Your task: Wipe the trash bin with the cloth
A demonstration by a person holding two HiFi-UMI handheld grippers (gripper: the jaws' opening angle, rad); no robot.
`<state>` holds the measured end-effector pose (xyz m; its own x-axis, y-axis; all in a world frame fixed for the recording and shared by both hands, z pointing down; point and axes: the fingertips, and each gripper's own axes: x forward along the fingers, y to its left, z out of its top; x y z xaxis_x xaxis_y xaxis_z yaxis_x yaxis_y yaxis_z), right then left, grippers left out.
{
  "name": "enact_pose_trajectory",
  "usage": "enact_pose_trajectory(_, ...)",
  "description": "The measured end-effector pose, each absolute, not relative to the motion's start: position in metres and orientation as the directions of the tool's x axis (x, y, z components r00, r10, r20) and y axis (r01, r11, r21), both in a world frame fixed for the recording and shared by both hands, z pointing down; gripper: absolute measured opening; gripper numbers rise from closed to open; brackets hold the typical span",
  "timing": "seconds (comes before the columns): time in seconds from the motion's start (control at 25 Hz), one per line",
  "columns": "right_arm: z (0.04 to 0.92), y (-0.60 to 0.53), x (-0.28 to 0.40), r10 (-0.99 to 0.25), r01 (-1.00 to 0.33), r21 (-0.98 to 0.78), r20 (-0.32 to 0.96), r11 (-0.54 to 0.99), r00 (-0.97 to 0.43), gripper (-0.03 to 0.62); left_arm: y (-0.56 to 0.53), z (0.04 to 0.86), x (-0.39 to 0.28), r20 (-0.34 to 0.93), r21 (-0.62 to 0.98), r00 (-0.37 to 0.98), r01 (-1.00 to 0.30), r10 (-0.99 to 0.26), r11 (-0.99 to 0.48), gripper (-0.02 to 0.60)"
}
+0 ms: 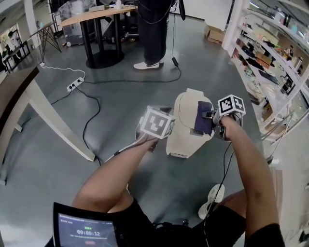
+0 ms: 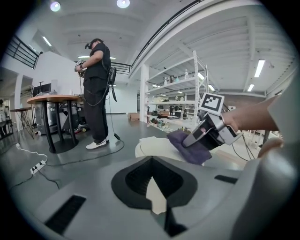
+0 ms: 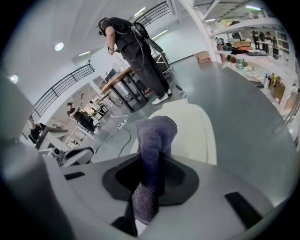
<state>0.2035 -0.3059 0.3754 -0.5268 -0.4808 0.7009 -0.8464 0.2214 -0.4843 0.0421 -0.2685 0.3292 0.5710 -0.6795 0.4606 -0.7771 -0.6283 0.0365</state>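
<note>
Head view. The cream trash bin (image 1: 182, 126) stands on the grey floor (image 1: 120, 96) just in front of me, near the middle of the picture. My left tool (image 1: 153, 139) meets the bin at its 9 o'clock side. In the left gripper view its jaws are drawn together on a narrow cream edge of the bin. My right tool (image 1: 212, 117) comes in from the bin's 3 o'clock side. Its jaws are clamped on the purple cloth (image 1: 203, 118), which lies pressed on the bin's lid toward that same side.

Right gripper view. The cloth runs up through the closed jaws, and its free end folds over onto the pale lid.

Left gripper view. The right tool and cloth appear at 2 o'clock, resting on top of the bin.

Surroundings. At 12 o'clock a person (image 1: 152, 29) stands beside a tabletop (image 1: 96, 14). A power strip (image 1: 75, 85) with its cable lies on the floor at 10 o'clock. Shelves (image 1: 270, 53) of small goods line the side at 2 o'clock.
</note>
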Motion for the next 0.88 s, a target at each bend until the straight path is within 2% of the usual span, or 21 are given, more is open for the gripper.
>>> enact_pose_trajectory(0.4,0.400,-0.296,0.116,-0.369,-0.858,-0.410,0.779,0.310,-0.506,0.080,-0.260,0.333,0.007,0.466,0.050,0.552,-0.796,-0.691,-0.603,0.000)
enact_pose_trajectory(0.68,0.404,-0.292,0.143,-0.383,-0.894,-0.332,0.816,0.302,-0.433,0.080,-0.253,0.330,0.000,0.469,0.036,0.544,-0.799,-0.696,-0.600,0.000)
enact_pose_trajectory(0.88,0.407,-0.288,0.185,-0.419,-0.916,-0.323,0.817,0.236,-0.396,0.080,-0.252,0.330,0.004,0.463,0.063,0.556,-0.797,-0.690,-0.600,0.000)
